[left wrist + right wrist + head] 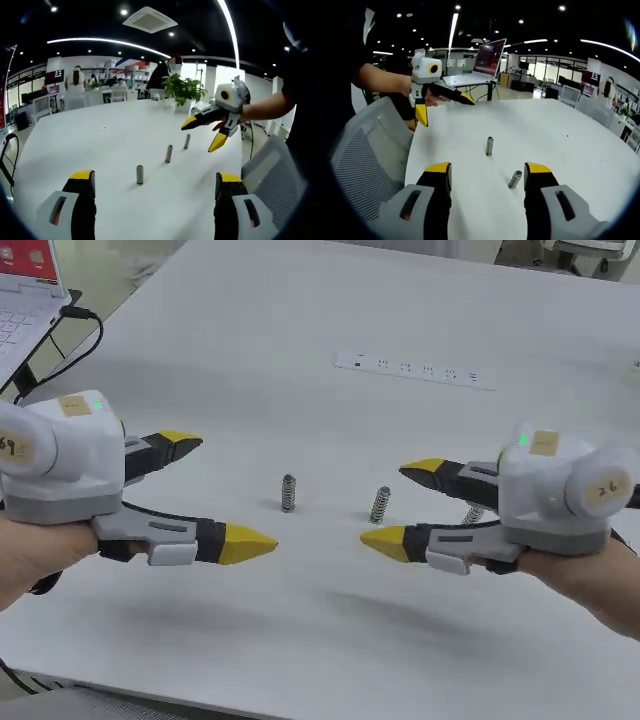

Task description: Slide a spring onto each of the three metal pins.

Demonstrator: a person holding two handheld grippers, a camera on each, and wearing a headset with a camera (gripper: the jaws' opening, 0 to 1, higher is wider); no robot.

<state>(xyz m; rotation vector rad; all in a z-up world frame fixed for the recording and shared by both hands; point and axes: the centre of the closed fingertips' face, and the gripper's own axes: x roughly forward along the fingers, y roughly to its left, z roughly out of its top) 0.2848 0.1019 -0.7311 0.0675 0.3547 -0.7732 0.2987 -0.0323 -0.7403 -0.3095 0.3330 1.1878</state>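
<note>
Three small metal springs stand on the white table [300, 630]: one [288, 493] upright, one [380, 504] leaning a little, and one [473, 512] partly hidden behind the right gripper. I cannot make out pins inside them. My left gripper [225, 492] hovers open to the left of the row, holding nothing. My right gripper [400, 505] hovers open on the right, also holding nothing. The left gripper view has all three springs [140, 174] [169, 153] [187, 141] ahead of its open gripper [155, 177]. Two springs [489, 145] [515, 179] lie ahead in the right gripper view.
A white power strip [412, 370] lies further back on the table. A laptop [25, 280] and a black cable [70, 350] sit at the far left corner. A mesh chair [370, 150] stands by the table edge. A potted plant [184, 90] is at the far end.
</note>
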